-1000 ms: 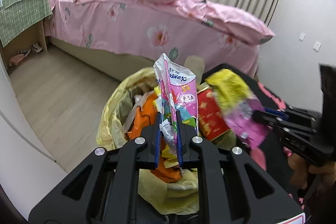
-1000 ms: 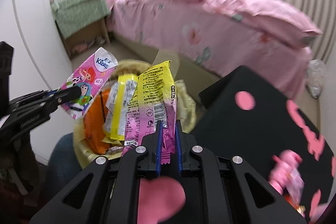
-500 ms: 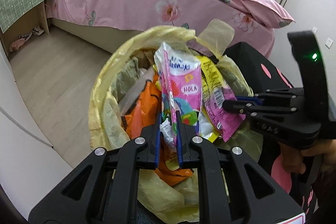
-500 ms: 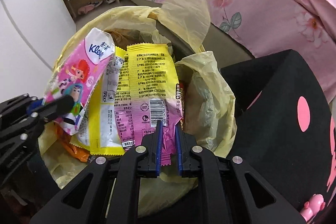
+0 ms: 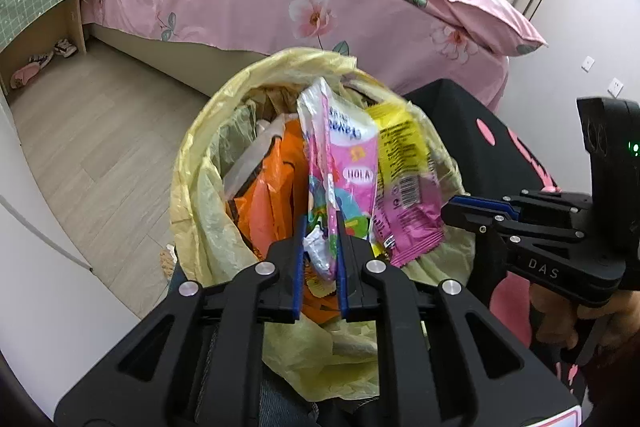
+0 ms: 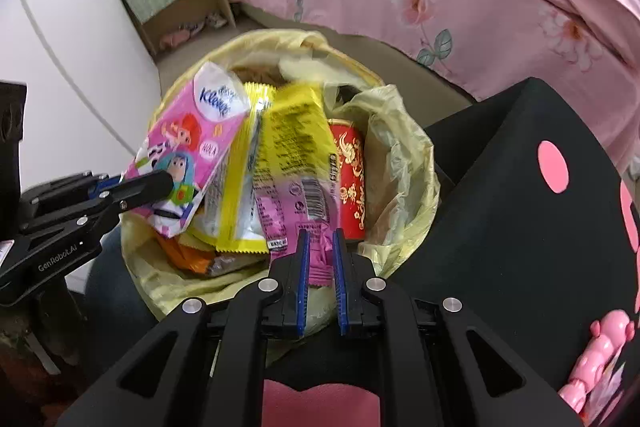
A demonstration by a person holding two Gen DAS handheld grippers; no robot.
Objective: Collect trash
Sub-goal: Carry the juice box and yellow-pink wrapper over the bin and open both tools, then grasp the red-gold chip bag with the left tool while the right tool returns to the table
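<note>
Wrappers [image 6: 296,163] over yellow-lined bin [image 6: 404,155]

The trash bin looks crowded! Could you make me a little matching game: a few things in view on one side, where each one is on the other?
Things:
1. pink tissue pack
2. yellow and pink snack wrapper
3. red packet
4. pink toy

Places:
A. lying in the yellow bin bag
B. clamped in the right gripper
C. on the black surface
D. clamped in the left gripper

Pairs: 1-D, 2-B, 3-A, 4-C
</note>
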